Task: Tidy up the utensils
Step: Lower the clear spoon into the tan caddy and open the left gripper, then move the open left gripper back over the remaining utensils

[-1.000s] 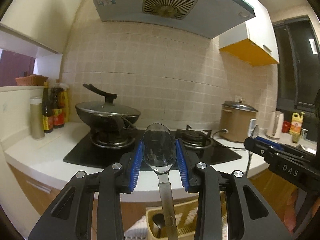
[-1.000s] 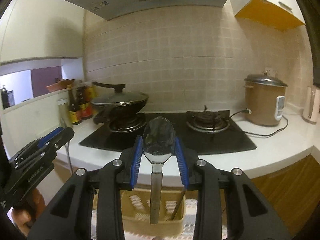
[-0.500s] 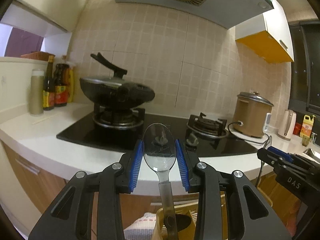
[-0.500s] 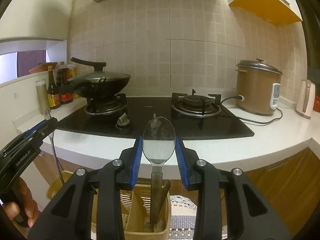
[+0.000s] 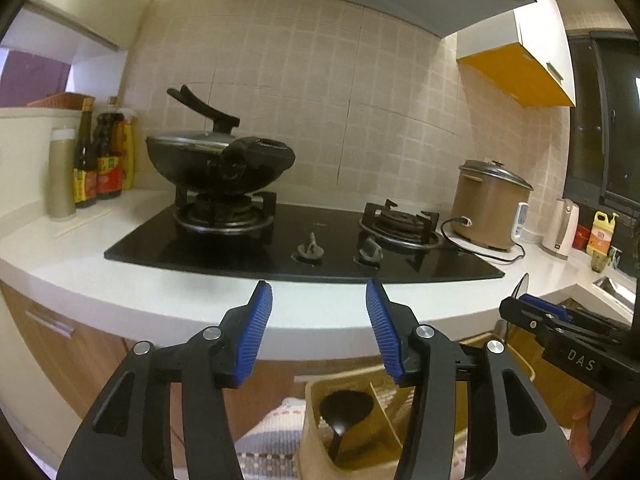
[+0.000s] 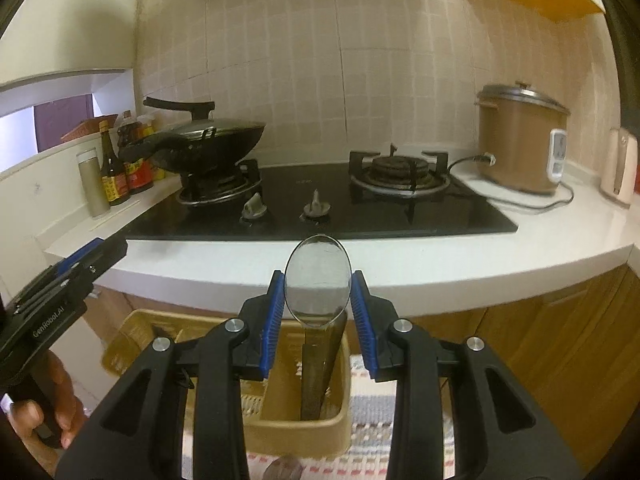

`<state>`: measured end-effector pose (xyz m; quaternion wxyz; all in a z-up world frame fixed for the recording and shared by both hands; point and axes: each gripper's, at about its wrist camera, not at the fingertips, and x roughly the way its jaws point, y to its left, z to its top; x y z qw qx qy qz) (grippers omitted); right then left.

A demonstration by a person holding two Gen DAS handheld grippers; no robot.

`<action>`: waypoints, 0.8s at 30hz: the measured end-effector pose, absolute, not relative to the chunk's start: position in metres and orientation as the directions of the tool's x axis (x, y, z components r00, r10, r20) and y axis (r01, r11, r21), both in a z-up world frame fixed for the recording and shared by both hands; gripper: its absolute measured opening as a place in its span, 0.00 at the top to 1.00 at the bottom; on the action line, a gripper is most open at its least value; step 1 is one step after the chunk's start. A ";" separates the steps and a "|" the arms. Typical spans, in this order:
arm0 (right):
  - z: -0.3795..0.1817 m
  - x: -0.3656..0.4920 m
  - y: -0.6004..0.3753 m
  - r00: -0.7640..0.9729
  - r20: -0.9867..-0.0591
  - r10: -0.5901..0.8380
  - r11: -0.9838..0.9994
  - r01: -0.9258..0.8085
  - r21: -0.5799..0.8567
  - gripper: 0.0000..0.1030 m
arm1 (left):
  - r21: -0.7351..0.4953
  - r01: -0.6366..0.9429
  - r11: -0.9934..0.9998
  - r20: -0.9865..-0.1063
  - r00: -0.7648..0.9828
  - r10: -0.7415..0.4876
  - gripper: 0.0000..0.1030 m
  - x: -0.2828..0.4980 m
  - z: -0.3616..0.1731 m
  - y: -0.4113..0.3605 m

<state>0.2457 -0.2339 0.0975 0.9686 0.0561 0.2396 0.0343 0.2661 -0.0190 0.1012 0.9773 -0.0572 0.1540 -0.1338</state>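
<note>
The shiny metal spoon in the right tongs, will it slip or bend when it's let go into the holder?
The shiny metal spoon is probably stiff, since its handle hangs straight. Its polished bowl looks slippery between the right tongs, so it may slide. It would likely drop into the tan plastic utensil holder without tipping it.

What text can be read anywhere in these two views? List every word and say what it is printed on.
"DAS": white letters on the black body of the right tongs, seen from the left wrist.
"GenRobot.AI": on the body of the left tongs, seen from the right wrist.
Sauce bottle labels: too blurred to read.
Yellow bottle label: too small to read.
Rice cooker panel: unreadable.
</note>
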 end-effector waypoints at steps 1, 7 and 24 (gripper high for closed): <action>0.098 0.245 -0.235 0.877 -0.469 0.103 0.990 -0.045 0.134 0.70 | -0.166 0.247 0.955 -0.295 0.911 -0.287 0.54 0.264 0.103 -0.015; 0.112 0.226 -0.246 0.853 -0.502 0.141 0.978 -0.042 0.205 0.70 | -0.210 0.248 0.946 -0.310 0.900 -0.305 0.49 0.241 0.116 0.004; 0.135 0.149 -0.230 0.722 -0.656 0.219 0.965 -0.061 0.255 0.45 | -0.356 0.233 0.905 -0.518 0.757 -0.398 0.41 0.164 0.123 0.051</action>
